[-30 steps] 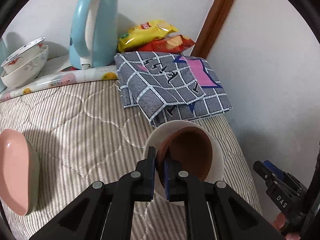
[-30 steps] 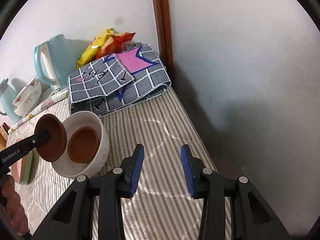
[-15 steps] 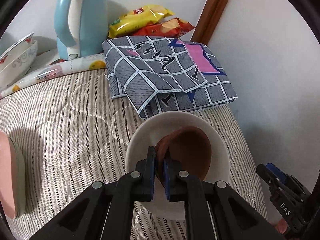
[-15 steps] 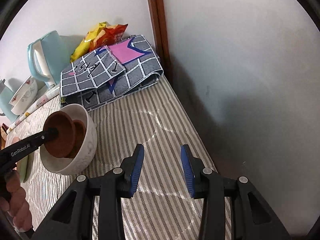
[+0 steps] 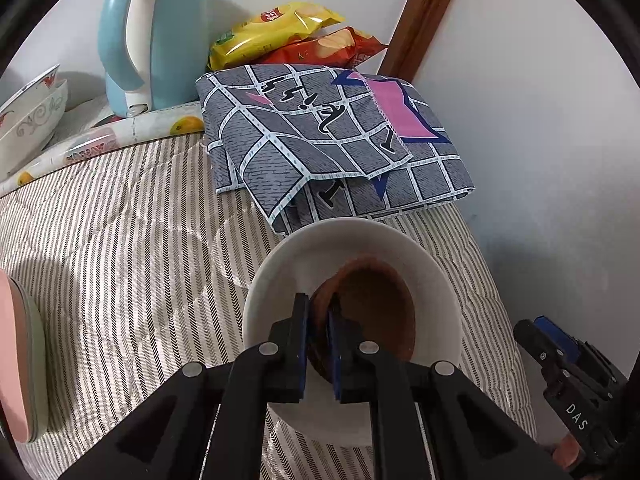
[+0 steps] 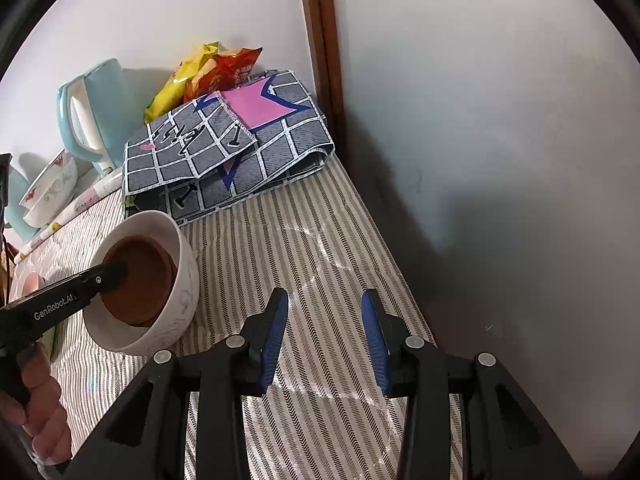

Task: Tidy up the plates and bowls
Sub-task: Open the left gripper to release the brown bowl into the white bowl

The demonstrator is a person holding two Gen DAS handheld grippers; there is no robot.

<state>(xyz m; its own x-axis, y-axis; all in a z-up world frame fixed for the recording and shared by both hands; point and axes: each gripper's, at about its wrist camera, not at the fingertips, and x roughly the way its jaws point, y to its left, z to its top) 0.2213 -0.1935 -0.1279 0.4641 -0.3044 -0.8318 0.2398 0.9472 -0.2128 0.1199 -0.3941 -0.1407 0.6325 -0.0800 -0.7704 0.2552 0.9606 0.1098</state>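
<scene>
Striped grey-and-cream quilted fabric covers the tabletop [image 5: 120, 240], the largest surface in view, running up to a white wall and a brown wooden door frame. At its far end lie a folded grey checked cloth with a pink patch [image 5: 332, 140], a pale blue electric kettle [image 5: 152, 36] and two snack bags, yellow and red [image 5: 288, 36]. Off to the left stand nested white patterned bowls [image 5: 28, 116], and at the left edge a pink plate stacked on a green one [image 5: 18, 360].

Nearer the cameras sits the large white ceramic bowl [image 6: 180, 280], just touching the cloth's front edge as far as can be told. Inside it rests a small brown wooden-looking bowl [image 5: 376, 304], and a second brown rim seems to show beneath it in the right wrist view, though that is hard to confirm. The left tool [image 5: 318, 344] is clamped narrowly on the near rim of the small brown bowl, one finger inside and one outside.

The right tool [image 6: 324, 340] hangs over bare fabric with its jaws partly apart and nothing between them.

The step in hand appears to be nesting the brown bowl into the white one. The next move likely calls for spreading the left tool's fingers to release the rim, then lifting clear without tipping the stack.
</scene>
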